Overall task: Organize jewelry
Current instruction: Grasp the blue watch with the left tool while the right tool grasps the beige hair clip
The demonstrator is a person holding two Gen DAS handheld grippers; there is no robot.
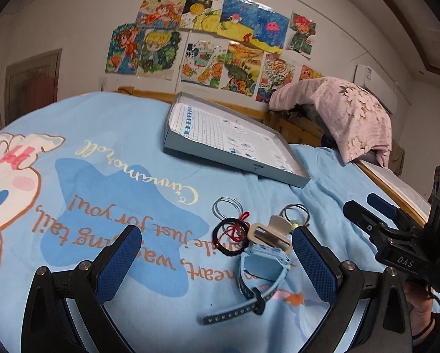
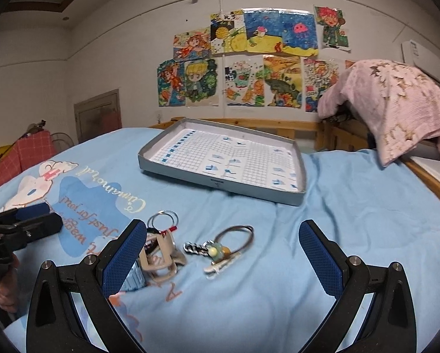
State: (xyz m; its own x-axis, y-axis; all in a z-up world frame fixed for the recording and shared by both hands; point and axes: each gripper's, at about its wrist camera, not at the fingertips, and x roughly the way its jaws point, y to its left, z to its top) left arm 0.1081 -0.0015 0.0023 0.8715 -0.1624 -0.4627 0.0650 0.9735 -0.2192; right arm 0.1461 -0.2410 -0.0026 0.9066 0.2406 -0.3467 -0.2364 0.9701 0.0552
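Both tools stand idle above the bed. My left gripper (image 1: 217, 253) is spread wide and holds nothing; my right gripper (image 2: 222, 247) is likewise spread and empty.

The jewelry lies in a loose cluster on the blue bedsheet (image 1: 108, 123), near the grippers. The grey tray (image 2: 220, 184) sits farther back, well apart from the cluster, and appears empty of jewelry.

Items noted:
- Pale blue watch (image 1: 262, 267), strap trailing toward me, touching the beige hair claw (image 1: 271, 232).
- Black hair tie (image 1: 230, 238) tangled with red cord (image 1: 237, 228).
- Thin wire rings (image 1: 227, 206) lying flat.
- Beaded charm on a dark loop (image 2: 220, 250), just beside the claw on the right.

Handling judgement: everything looks light. The claw and watch case are rigid (the best purchase is across the watch body or the claw's spine). The wire rings are thin and likely to slip on soft fabric; I would pinch across the rim. The tie and cord are soft and may drag neighbours along.
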